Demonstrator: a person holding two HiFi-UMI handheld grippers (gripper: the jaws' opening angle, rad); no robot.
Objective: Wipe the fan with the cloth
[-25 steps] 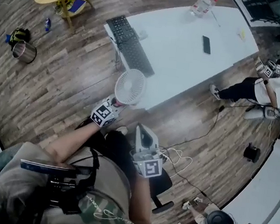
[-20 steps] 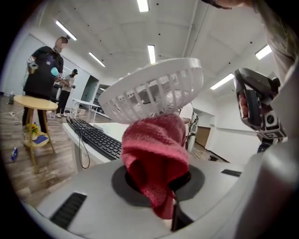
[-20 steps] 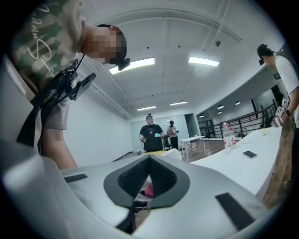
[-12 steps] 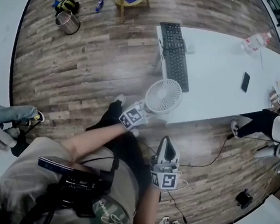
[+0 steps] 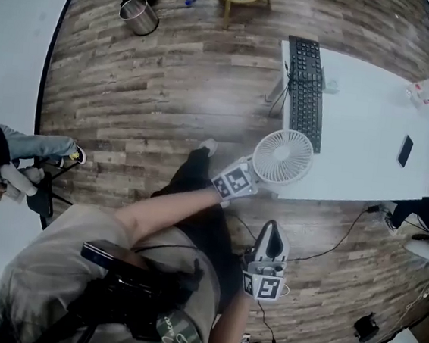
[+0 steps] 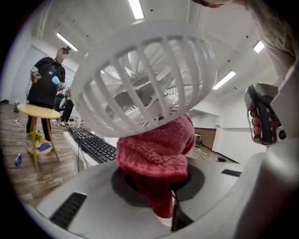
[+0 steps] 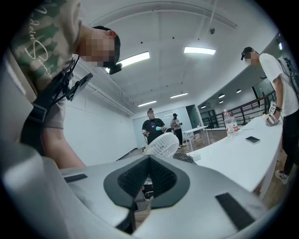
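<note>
red knitted cloth (image 6: 154,156), clamped in the left gripper (image 5: 251,174) fingers, touches the white fan (image 6: 140,74) grille straight ahead, at the surface (image 5: 370,145) edge; right gripper (image 5: 270,230), fingers closed empty, hangs well apart

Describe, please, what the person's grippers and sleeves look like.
The left gripper and right gripper are pale grey rounded shells with dark textured pads and black rectangular insets. Each carries a white cube with black square markers. The person wears a short-sleeved beige top with camouflage print.
</note>
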